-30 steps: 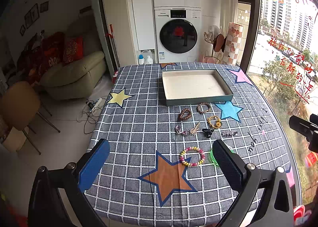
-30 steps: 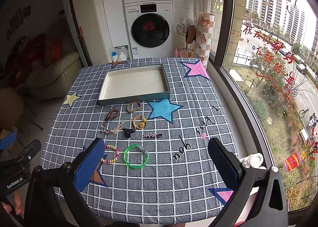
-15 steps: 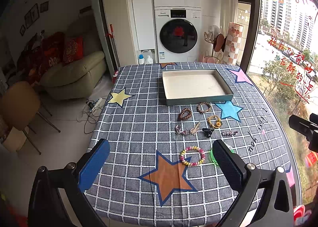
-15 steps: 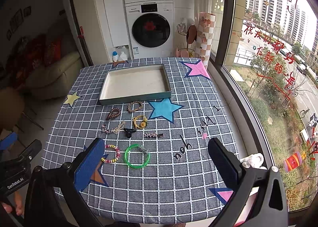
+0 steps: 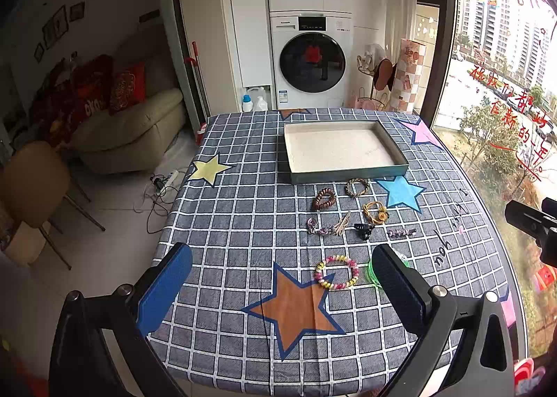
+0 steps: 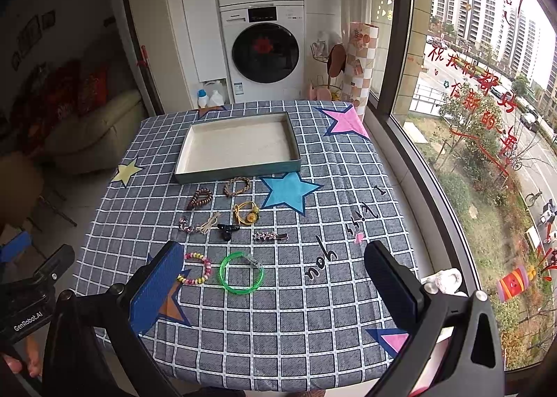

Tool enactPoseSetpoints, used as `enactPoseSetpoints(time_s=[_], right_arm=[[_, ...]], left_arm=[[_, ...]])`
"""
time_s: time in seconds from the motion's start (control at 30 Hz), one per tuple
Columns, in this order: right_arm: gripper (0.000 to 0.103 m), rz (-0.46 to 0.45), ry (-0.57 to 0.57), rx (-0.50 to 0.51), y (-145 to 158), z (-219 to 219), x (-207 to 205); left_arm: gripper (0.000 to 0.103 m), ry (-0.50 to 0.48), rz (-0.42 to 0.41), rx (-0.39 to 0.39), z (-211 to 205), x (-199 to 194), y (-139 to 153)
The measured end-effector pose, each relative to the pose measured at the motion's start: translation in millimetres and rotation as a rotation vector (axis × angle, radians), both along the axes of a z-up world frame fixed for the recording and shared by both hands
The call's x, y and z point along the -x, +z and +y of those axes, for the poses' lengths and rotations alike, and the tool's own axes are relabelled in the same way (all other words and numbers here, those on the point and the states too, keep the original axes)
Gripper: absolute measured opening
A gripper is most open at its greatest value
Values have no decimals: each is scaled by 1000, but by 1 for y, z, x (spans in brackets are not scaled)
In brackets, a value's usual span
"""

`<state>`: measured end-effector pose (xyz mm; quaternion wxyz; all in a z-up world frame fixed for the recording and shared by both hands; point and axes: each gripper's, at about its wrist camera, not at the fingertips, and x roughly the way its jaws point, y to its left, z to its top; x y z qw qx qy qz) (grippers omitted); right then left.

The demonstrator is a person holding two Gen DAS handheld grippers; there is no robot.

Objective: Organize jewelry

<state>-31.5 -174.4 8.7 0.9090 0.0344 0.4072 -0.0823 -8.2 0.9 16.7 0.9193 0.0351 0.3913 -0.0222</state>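
Observation:
A shallow grey tray (image 5: 348, 176) (image 6: 240, 172) with a pale bare floor sits at the far middle of the table. In front of it lie several pieces: a brown bead bracelet (image 5: 323, 198), a braided bracelet (image 5: 357, 187), a yellow cord bracelet (image 5: 375, 213), a black clip (image 5: 363, 229), a star hair clip (image 6: 271, 236), a pastel bead bracelet (image 5: 336, 272) (image 6: 197, 268) and a green bangle (image 6: 241, 272). My left gripper (image 5: 282, 275) is open and empty above the near table edge. My right gripper (image 6: 275, 275) is open and empty, hovering near the bangle.
The table has a grey checked cloth (image 5: 243, 223) with coloured stars. Washing machines (image 5: 310, 59) stand behind it, a sofa (image 5: 132, 132) and a chair (image 5: 34, 184) to the left, a large window (image 6: 487, 118) to the right.
The right gripper's view has crept slightly forward and lower toward the table. The left gripper has not moved. Both stay open.

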Motion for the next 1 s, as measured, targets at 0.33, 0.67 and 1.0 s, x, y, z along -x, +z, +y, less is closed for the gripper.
enactPoseSetpoints(time_s=[0.33,0.67,1.0], right_arm=[[103,2,-2,-1,0,3,-1],[103,19,-2,-2,-3,6,-1],[103,113,-23,-24,-23,2,-10]], left_arm=[[103,0,1,0,0,0,0],[103,-6,30,6,5,3,-11],[103,-26,144,12,12,-19,-36]])
